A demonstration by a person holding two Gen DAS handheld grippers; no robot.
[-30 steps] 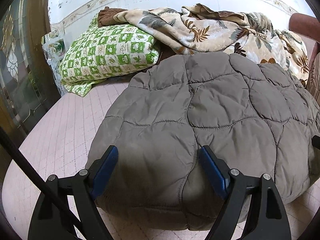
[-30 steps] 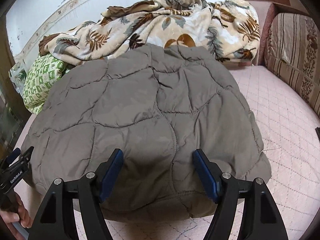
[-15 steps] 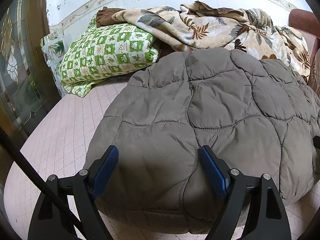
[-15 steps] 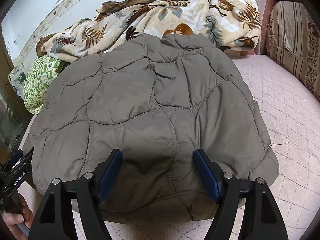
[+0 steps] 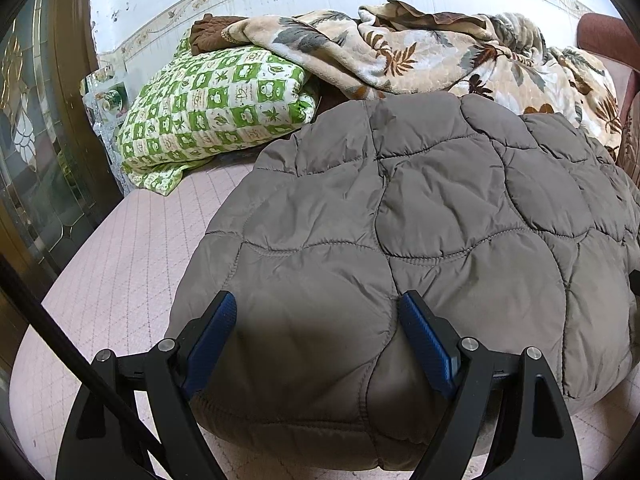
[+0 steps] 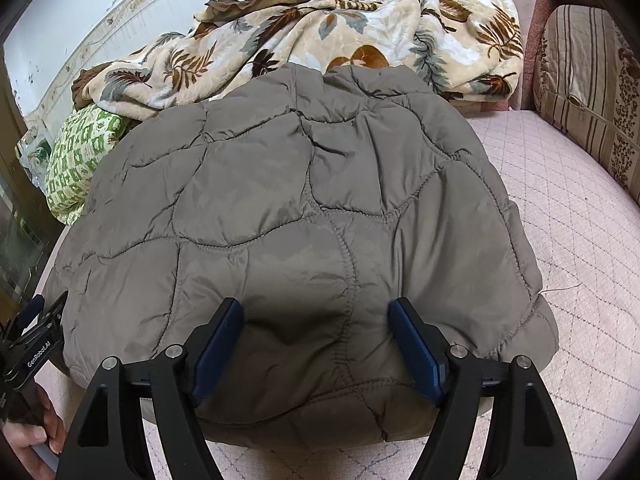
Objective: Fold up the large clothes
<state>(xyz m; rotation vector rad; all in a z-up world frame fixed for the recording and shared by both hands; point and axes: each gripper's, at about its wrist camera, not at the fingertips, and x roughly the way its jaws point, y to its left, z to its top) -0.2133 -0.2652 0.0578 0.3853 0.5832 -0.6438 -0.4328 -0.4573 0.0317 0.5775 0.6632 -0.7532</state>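
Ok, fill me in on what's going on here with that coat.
A person holds a pair of tongs in each hand over a grey quilted coat lying in a puffy bundle on the pink bed. The left tongs and right tongs are both open at the coat's near edge, gripping nothing. A leaf-print blanket and a green checked pillow sit behind it.

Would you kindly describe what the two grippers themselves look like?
Both the left gripper and right gripper have black angular frames with silver bolts and blue ribbed pads. A black cable runs beside the left one, whose side reads "GenRobot.AI" in white.
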